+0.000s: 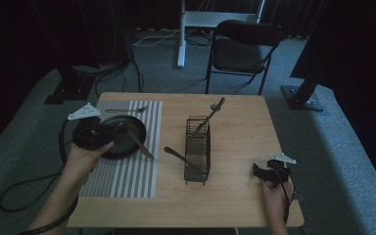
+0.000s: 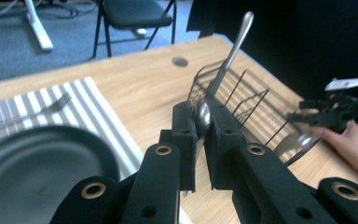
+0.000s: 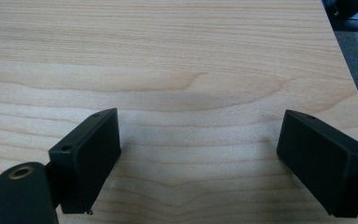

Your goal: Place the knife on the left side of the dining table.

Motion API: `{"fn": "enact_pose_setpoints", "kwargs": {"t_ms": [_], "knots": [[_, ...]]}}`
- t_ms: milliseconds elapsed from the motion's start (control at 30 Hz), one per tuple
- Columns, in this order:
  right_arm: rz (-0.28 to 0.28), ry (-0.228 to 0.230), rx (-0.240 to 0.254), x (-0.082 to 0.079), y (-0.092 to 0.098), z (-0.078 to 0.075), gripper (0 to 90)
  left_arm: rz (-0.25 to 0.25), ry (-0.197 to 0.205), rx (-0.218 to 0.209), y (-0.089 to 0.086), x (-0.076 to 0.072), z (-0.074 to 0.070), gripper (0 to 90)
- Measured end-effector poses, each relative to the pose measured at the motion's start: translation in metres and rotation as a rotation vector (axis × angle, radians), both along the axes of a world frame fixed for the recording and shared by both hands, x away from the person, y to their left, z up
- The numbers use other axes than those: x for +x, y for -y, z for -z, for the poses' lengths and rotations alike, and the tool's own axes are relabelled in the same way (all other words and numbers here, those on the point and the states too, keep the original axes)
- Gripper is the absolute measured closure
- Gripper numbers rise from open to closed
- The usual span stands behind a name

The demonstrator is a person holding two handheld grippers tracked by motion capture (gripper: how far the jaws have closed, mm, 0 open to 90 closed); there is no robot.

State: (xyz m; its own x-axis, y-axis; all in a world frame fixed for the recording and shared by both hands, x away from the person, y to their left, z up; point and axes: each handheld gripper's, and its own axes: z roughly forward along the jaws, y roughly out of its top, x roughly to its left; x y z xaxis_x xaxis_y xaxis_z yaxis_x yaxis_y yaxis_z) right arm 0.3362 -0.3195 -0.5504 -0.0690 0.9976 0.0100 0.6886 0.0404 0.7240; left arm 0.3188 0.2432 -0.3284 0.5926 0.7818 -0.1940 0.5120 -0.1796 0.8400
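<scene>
My left gripper (image 1: 90, 133) hovers over a dark plate (image 1: 115, 154) on a striped placemat (image 1: 127, 176), at the table's left. Its jaws are shut on a silver utensil (image 1: 141, 145), which slants out over the plate's right rim. In the left gripper view the utensil's rounded end (image 2: 203, 116) sits pinched between the black jaws. Near the front right corner, my right gripper (image 1: 262, 171) is held low over bare wood, open, with nothing between its fingers (image 3: 86, 154).
A black wire cutlery rack (image 1: 198, 166) stands mid-table. One utensil (image 1: 210, 115) sticks up from it and another (image 1: 176, 155) leans out to its left. A fork (image 1: 127, 109) lies on the placemat behind the plate. A folding chair (image 1: 242, 49) stands beyond the table.
</scene>
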Motion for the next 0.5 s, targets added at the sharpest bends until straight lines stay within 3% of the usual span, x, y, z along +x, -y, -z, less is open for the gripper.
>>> {"fn": "enact_pose_setpoints", "kwargs": {"t_ms": [267, 500], "knots": [[0.0, 0.001, 0.0, 0.0, 0.0, 0.0, 12.4, -0.037, -0.065, -0.044, -0.015, 0.002, 0.034, 83.8], [0.0, 0.001, 0.0, 0.0, 0.0, 0.0, 12.4, -0.048, -0.1, -0.083, -0.023, -0.001, 0.051, 83.8]]}}
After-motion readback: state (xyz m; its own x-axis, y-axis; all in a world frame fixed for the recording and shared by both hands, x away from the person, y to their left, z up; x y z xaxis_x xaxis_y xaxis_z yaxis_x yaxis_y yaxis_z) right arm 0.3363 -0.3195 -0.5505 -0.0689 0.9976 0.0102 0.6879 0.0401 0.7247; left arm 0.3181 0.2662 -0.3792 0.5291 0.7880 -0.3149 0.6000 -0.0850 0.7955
